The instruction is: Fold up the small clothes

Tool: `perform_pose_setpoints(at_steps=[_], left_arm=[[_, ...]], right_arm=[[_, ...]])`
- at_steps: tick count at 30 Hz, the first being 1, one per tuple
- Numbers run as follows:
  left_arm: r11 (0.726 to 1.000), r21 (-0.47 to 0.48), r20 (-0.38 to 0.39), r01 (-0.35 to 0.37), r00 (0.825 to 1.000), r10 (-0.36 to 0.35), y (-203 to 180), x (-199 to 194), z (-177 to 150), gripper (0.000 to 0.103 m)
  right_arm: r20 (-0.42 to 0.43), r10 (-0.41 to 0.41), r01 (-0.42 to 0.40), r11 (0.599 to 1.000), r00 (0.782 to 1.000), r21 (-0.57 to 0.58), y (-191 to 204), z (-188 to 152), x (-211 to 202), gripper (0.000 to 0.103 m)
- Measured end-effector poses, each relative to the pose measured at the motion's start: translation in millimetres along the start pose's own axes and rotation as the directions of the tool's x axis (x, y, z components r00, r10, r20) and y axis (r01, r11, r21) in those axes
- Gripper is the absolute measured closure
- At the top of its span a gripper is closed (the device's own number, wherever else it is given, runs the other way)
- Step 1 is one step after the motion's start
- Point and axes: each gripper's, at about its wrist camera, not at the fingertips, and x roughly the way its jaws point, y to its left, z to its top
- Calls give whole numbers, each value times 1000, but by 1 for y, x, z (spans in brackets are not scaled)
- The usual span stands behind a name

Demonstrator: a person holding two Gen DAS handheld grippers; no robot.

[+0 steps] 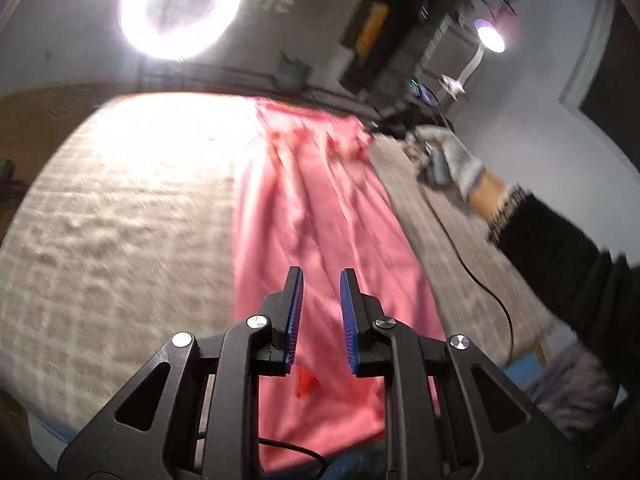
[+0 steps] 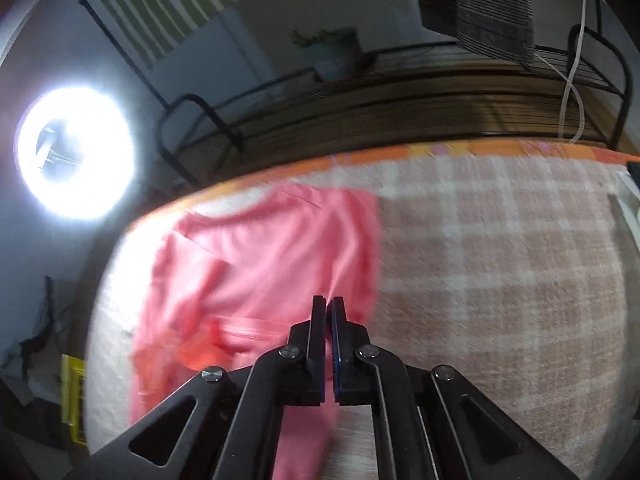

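A pink garment (image 1: pixel 320 216) lies stretched out on a beige checked blanket (image 1: pixel 120 220). My left gripper (image 1: pixel 320 276) is open just above the garment's near end, with nothing between its blue pads. In the right wrist view the same pink garment (image 2: pixel 260 256) lies spread and wrinkled. My right gripper (image 2: pixel 329 304) is shut on a fold of the garment's edge, with pink cloth between the pads. In the left wrist view the right gripper (image 1: pixel 384 126) shows at the garment's far end, held by a gloved hand (image 1: pixel 456 156).
A ring light (image 1: pixel 180 8) glares beyond the blanket, also in the right wrist view (image 2: pixel 76 156). A black metal rail and wooden shelf (image 2: pixel 400 96) run behind the blanket's orange edge (image 2: pixel 440 150). A black cable (image 1: pixel 492 296) lies on the blanket to the right.
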Motion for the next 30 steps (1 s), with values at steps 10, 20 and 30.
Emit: perform_pose_setpoints(at_steps=[10,20,30], left_arm=[[997,-76,-25,13,1000,-15,15,16,4,86],[998,-63,-16,1,1000,-2,14,15,8,86],[998,-38,3,-46,999,46,19,-3,-3,66]], right_arm=[[-20,42,-43,995,999,-86,62,37,38,103],[-85,0,-9,994,996,-111,63,28,70,69],[40,97,-90,985,994,-147,66,-30,-112,69]])
